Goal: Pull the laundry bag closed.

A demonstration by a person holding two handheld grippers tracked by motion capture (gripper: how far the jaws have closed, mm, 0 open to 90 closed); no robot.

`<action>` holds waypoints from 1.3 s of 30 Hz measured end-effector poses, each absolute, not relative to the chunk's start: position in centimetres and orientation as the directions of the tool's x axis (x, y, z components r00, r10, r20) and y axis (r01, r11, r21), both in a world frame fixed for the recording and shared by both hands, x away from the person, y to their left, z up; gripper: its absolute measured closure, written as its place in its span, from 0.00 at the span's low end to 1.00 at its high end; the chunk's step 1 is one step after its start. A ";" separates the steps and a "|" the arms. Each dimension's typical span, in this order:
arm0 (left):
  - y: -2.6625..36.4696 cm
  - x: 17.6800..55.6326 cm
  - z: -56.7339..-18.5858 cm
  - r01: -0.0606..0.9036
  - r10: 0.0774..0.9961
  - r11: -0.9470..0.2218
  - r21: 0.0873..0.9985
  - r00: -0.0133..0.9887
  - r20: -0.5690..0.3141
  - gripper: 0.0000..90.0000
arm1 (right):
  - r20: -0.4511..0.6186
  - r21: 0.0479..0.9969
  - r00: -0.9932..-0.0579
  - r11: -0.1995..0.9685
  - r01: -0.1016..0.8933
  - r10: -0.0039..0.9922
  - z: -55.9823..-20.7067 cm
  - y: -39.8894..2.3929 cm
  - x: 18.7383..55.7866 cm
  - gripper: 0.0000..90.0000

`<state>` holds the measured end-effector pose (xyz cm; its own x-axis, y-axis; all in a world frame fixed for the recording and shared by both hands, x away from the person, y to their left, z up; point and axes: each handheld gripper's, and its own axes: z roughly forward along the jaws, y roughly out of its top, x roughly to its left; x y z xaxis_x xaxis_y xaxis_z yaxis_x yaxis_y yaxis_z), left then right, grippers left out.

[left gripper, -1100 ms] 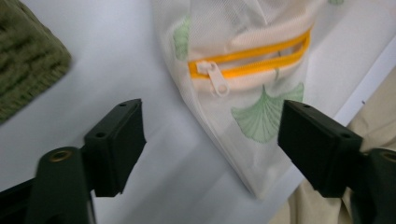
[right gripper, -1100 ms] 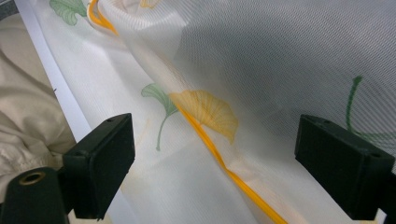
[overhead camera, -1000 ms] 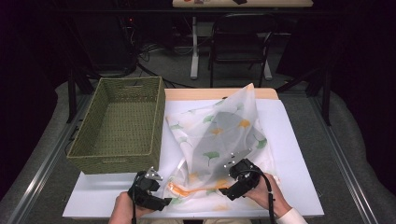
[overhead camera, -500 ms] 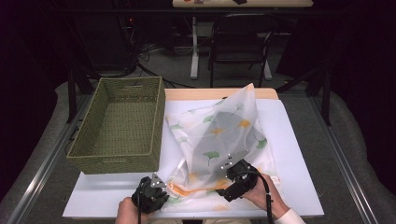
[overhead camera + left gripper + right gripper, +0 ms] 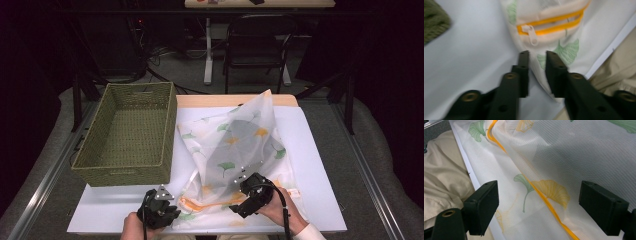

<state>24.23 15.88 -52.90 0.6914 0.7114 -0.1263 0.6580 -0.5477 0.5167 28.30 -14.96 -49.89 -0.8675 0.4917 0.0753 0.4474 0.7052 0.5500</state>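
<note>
Since the earlier frame my left gripper [image 5: 537, 56] had just reopened slightly, empty, jaws straddling the mesh bag's [image 5: 235, 145] edge. White, leaf-printed, orange-zippered, it lay beside the basket [image 5: 127, 172]. My right gripper [image 5: 539, 207] gaped wide above it.

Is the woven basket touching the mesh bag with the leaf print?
Apart. The high view shows a strip of white board between the woven basket and the mesh bag.

one mesh bag [image 5: 235, 150], one basket [image 5: 131, 135], two tools, one chair [image 5: 257, 50].
</note>
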 end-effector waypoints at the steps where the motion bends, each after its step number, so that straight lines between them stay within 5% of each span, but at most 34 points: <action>1: 16.1 24.4 -52.6 0.664 0.722 -0.528 0.530 0.679 -0.131 0.74 | 0.075 0.552 -0.870 0.706 0.443 0.487 -49.9 -14.9 28.3 0.17; 4: 16.4 25.2 -52.3 0.674 0.742 -0.492 0.551 0.655 -0.140 0.67 | 0.080 0.551 -0.874 0.709 0.440 0.479 -50.0 -14.7 28.3 0.18; 22: 13.7 28.9 -53.5 0.686 0.735 -0.515 0.513 0.662 -0.147 0.64 | 0.085 0.552 -0.893 0.725 0.411 0.442 -50.3 -13.2 27.5 0.21; 32: 13.9 29.1 -53.9 0.669 0.701 -0.532 0.520 0.692 -0.172 0.92 | 0.119 0.553 -0.897 0.722 0.416 0.426 -50.6 -12.1 27.0 0.22; 39: 14.2 28.5 -53.1 0.661 0.702 -0.504 0.556 0.688 -0.182 0.95 | 0.140 0.569 -0.906 0.717 0.403 0.398 -50.6 -10.9 26.7 0.25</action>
